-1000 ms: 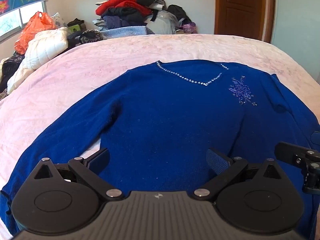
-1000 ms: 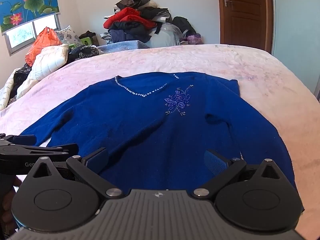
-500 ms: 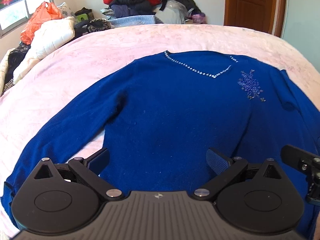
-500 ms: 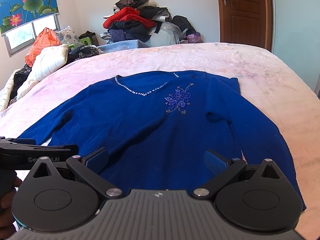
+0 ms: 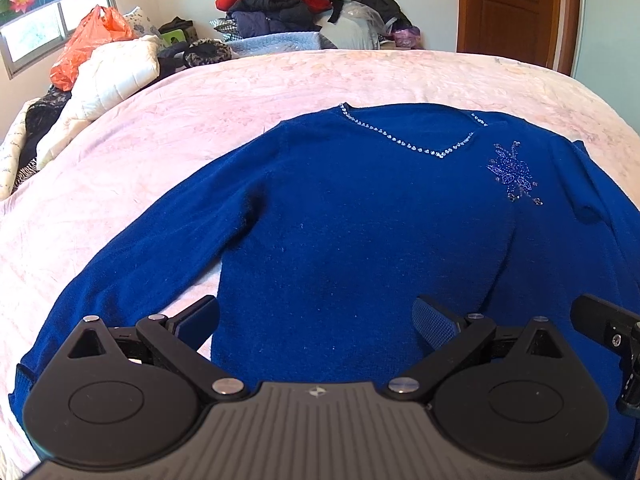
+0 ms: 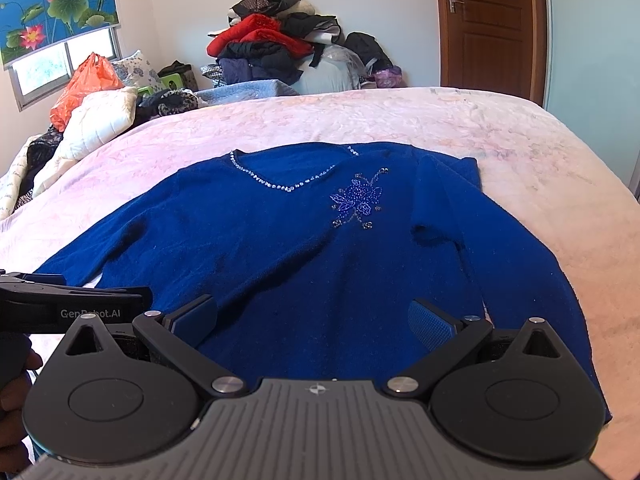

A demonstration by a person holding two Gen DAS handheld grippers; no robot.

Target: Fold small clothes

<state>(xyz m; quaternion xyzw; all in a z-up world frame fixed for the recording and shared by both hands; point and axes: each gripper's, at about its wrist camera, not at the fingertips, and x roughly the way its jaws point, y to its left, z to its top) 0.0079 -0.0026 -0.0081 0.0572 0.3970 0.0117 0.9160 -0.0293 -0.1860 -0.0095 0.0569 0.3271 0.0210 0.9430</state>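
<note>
1. While both tools are hovering over the near hem of the garment, the left black two-finger gripper (image 5: 316,316) is holding its blue-padded fingers (image 5: 434,322) spread wide, with nothing between them.
2. The right black two-finger gripper (image 6: 314,316) is sitting level beside it, its jaws likewise parted and empty; its blue pads (image 6: 430,326) are showing above the knit.
3. In the right wrist view, the left tool is jutting in from the left edge, and a person's hand (image 6: 14,392) is wrapping its handle.
4. The royal-blue long-sleeved knit sweater (image 5: 360,240) is lying flat, front up, on the pale pink patterned bedspread (image 5: 280,88), neckline pointing away from the cameras.
5. A line of small silver beads is tracing its V-neck (image 6: 288,188), and a beaded blue flower motif (image 6: 358,200) is sitting just below and to the right of it.
6. Both sleeves are angling down and outward from the shoulders; the sleeve on the right is lying close against the body.
7. Beyond the bed, a heap of red and dark clothes (image 6: 276,48) is resting near the wall.
</note>
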